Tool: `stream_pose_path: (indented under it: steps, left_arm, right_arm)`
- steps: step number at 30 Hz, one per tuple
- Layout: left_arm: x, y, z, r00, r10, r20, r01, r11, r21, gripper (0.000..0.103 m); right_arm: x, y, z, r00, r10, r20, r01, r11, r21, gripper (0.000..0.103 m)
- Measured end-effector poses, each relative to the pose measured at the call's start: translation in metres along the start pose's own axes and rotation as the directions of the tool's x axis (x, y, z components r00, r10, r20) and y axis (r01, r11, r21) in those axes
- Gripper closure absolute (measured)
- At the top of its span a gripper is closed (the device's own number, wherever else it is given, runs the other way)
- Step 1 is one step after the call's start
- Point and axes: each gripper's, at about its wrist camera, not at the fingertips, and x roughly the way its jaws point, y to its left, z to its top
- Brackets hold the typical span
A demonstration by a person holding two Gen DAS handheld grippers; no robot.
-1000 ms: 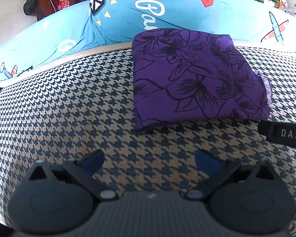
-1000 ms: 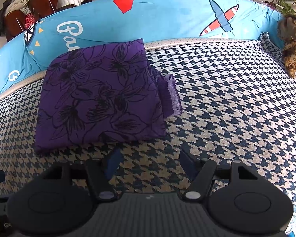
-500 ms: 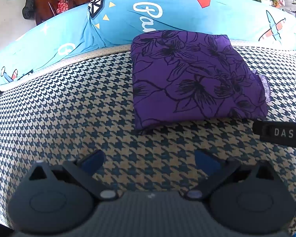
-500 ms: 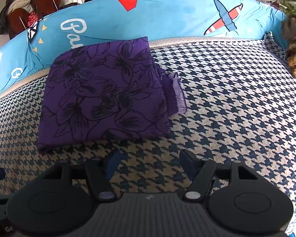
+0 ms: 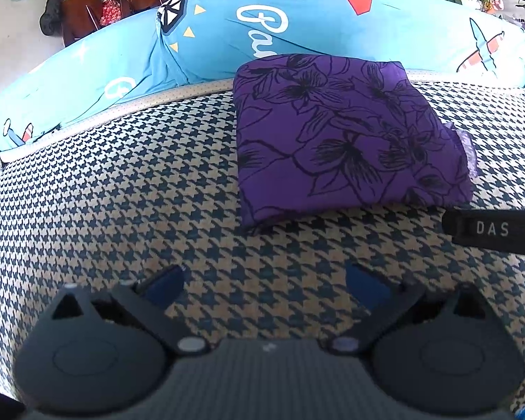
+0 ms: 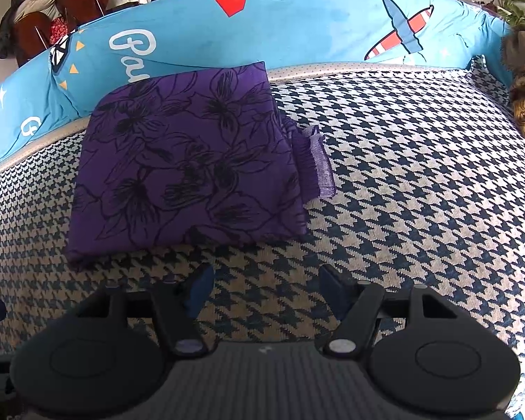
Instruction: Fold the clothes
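Garment (image 6: 189,171) folded, beyond both empty jaws

No visible change since earlier.

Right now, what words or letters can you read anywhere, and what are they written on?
"DAS": white letters on the black bar at the right edge of the left wrist view.
"Pa": white script on the blue cover; the rest is hidden behind the purple flowered cloth.
"G": a white curly letter lower left on the same cover; this reading is unsure, and any further letters are cut off.
No other readable text.
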Motion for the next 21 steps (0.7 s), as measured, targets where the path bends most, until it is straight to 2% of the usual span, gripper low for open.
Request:
stream_pose_path:
  steps: [21]
  left_arm:
    - [-0.006, 0.007, -0.003, 1.0, 0.008, -0.001, -0.008, 1.0, -0.013, 0.0]
  right_arm:
    - [0.003, 0.011, -0.001, 1.0, 0.003, -0.006, -0.003, 1.0, -0.022, 0.036]
